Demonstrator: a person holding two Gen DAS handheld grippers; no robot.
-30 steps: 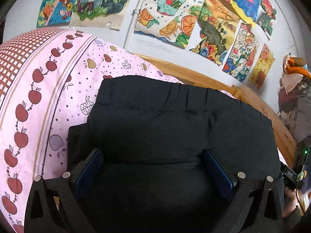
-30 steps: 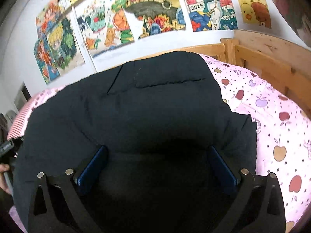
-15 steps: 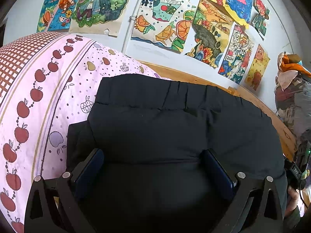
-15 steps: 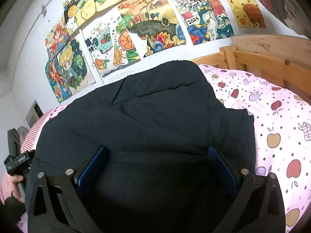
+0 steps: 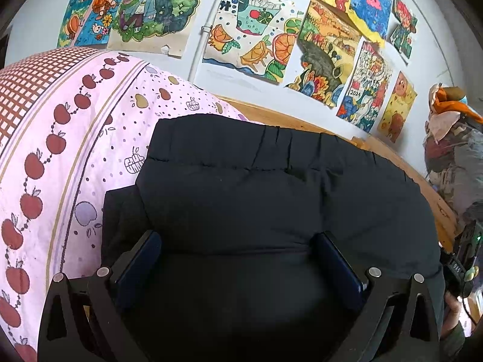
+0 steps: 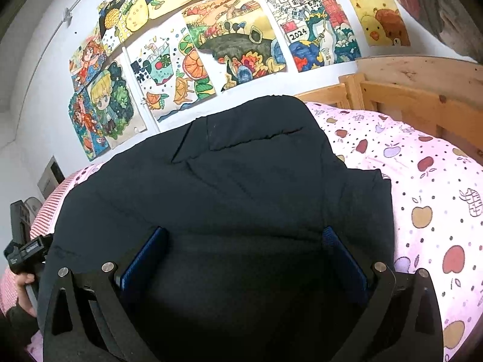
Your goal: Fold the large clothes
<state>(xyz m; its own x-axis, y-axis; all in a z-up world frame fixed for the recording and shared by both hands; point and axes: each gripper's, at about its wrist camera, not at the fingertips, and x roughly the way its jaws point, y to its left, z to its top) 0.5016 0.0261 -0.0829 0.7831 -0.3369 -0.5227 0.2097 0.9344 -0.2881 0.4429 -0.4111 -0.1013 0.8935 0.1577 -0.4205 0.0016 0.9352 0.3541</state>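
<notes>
The black padded jacket (image 5: 271, 199) lies folded on the pink apple-print bedsheet (image 5: 60, 157). The left gripper (image 5: 235, 241) and the right gripper (image 6: 244, 235) both stand spread wide, blue pads pressing its near edge, gripping nothing

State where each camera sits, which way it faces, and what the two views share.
Left wrist: on the left gripper, facing along its spread fingers over the black jacket toward the drawings; a hand shows bottom right.
Right wrist: on the right gripper, facing likewise; a hand shows bottom left.
Shared: jacket, pink bedding, drawings.
</notes>
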